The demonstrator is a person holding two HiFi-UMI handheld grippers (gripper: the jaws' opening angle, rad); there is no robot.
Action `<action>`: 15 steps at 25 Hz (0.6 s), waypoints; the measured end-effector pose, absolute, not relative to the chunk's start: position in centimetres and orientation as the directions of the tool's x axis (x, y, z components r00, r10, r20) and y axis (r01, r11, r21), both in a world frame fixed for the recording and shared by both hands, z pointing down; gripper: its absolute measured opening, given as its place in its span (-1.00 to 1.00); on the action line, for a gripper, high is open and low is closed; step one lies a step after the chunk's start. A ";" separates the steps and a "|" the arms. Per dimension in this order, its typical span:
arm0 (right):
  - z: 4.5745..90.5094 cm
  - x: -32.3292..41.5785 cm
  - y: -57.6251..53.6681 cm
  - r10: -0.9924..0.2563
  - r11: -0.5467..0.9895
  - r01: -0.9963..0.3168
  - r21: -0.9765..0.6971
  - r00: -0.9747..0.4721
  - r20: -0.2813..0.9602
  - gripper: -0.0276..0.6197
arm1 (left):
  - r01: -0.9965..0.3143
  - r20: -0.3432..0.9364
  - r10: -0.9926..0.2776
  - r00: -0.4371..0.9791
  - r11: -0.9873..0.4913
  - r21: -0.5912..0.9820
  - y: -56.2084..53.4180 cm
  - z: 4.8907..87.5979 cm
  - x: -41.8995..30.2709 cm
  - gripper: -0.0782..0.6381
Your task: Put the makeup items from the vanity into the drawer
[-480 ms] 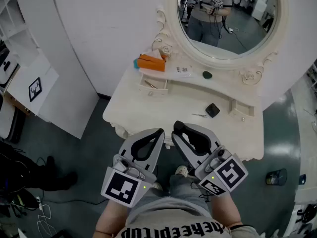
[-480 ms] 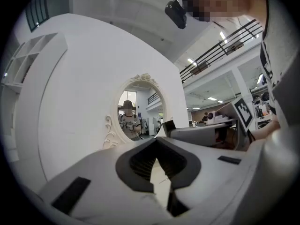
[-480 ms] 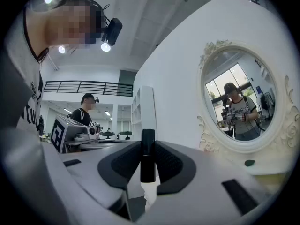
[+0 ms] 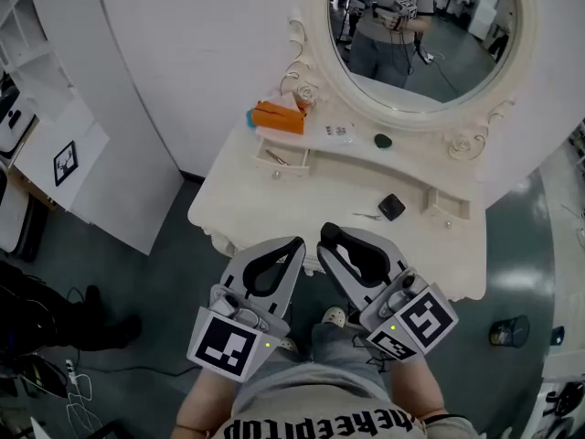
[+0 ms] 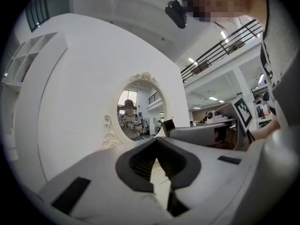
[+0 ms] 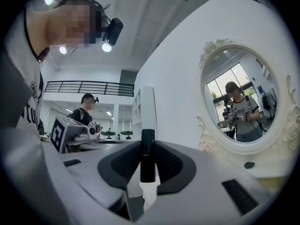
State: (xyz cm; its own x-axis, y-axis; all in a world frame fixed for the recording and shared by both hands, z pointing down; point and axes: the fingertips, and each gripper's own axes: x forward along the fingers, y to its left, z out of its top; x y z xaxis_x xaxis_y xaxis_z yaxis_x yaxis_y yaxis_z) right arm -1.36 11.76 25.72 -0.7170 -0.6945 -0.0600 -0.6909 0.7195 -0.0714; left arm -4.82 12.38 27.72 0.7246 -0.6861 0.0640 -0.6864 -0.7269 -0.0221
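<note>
1. Before the vanity [image 4: 239, 210], over the floor, both grippers are held level side by side, close but apart, with their tips near its front edge.
2. Right gripper [image 4: 331, 238]: the jaws are closed on a thin black tube [image 6: 147, 156] with a white lower end. It stands upright between the pads, which press on it from both sides, and its top pokes out past the jaw tips.
3. Left gripper [image 4: 291, 248]: the jaws are closed, the tips meet, and nothing is between them; only a thin slit shows lower down between the pads.
4. Drawer [image 4: 283, 156]: this small one at the vanity's back left is pulled open. A thin pale thing lies inside, too small to name.
5. Orange box [image 4: 279, 115]: it lies on the raised back shelf just behind the open drawer, at the mirror's [image 4: 420, 35] lower left.
6. White packet [image 4: 338, 133]: it is on the same shelf, right of the orange box and well apart from it.
7. Dark green piece [image 4: 382, 139]: small and rounded, it sits on the shelf right of the packet, under the mirror's lower rim.
8. Black case [image 4: 391, 205]: it rests on the lower top towards the right, with a thin pin [image 4: 367, 214] just to its left.
9. Mirror: it shows the person holding both grippers at chest height.
</note>
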 end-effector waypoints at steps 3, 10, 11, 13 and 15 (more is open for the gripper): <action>25.9 -0.9 11.2 -0.690 0.723 -0.687 -0.070 -0.722 -0.053 -0.55 | -0.690 0.065 -0.690 0.721 -0.723 -0.024 11.8 27.7 -4.3 -0.74; 26.3 0.6 9.2 -0.679 0.733 -0.676 -0.073 -0.733 -0.033 -0.55 | -0.711 0.062 -0.710 0.701 -0.703 -0.020 10.0 27.8 -2.7 -0.74; 26.3 0.9 8.8 -0.679 0.734 -0.675 -0.075 -0.734 -0.034 -0.55 | -0.714 0.062 -0.714 0.697 -0.700 -0.020 9.7 27.8 -2.5 -0.74; 26.3 1.6 8.1 -0.676 0.736 -0.673 -0.075 -0.736 -0.039 -0.55 | -0.723 0.062 -0.722 0.689 -0.691 -0.018 9.1 27.9 -2.0 -0.74; 26.2 2.1 7.4 -0.664 0.747 -0.661 -0.073 -0.746 -0.039 -0.55 | -0.731 0.064 -0.731 0.680 -0.682 -0.016 8.5 27.9 -1.5 -0.74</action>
State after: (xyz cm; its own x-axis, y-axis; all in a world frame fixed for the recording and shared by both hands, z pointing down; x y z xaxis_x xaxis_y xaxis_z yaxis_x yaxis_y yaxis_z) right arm 2.10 7.44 26.23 -0.7464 -0.6644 -0.0389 -0.6610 0.7468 -0.0728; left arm -1.46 8.48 27.93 0.6799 -0.7305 0.0637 -0.7312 -0.6819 -0.0159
